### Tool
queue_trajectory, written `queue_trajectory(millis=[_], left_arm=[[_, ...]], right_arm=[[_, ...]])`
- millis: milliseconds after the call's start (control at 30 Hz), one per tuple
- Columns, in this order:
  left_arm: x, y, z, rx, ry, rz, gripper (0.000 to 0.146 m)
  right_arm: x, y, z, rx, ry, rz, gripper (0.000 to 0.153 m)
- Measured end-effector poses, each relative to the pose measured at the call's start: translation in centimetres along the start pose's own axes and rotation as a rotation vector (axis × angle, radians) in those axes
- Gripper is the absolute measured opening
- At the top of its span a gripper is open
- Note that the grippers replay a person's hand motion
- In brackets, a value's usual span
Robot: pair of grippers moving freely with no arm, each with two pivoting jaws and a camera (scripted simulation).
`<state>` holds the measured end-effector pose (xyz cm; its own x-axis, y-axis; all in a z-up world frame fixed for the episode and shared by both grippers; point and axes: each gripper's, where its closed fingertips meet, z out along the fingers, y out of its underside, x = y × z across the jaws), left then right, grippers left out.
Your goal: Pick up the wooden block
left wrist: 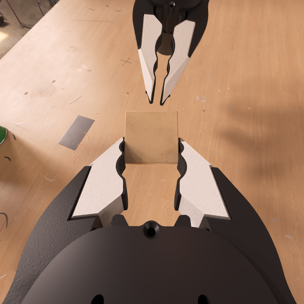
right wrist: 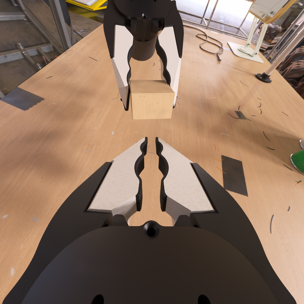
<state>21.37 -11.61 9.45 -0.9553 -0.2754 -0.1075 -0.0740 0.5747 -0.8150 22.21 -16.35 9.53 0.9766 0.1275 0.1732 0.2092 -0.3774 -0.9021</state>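
A pale wooden block (left wrist: 151, 136) sits on the wooden table (left wrist: 230, 49). My left gripper (left wrist: 151, 139) has its two fingers pressed against the block's left and right sides, holding its near half. The right wrist view shows the same grip from the far side: the block (right wrist: 152, 102) sits between the left gripper's fingers (right wrist: 149, 107), low on the table. My right gripper (right wrist: 151, 139) is empty, its fingers almost together with a narrow gap. It faces the block from the opposite side, a short way off, and also shows in the left wrist view (left wrist: 156, 102).
A green object (right wrist: 298, 160) lies at the table edge, also in the left wrist view (left wrist: 2, 134). Grey tape patches (right wrist: 233, 175) (left wrist: 76, 132) lie flat on the table. A black cable (right wrist: 210, 42), a white stand (right wrist: 246, 51) and a pole base (right wrist: 263, 76) are at the far end.
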Motion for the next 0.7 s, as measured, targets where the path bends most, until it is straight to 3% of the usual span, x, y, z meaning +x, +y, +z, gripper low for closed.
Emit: queue_trajectory(millis=[467, 700], left_arm=[[1.4, 0.1, 0.2, -0.067, 0.072, -0.005, 0.063], [1.7, -0.7, 0.3, -0.008, 0.081, -0.030, 0.063]], right_arm=[[-1.2, 0.4, 0.3, -0.046, -0.047, -0.058, 0.009], [-1.4, 0.4, 0.3, -0.035, -0.064, -0.048, 0.009]])
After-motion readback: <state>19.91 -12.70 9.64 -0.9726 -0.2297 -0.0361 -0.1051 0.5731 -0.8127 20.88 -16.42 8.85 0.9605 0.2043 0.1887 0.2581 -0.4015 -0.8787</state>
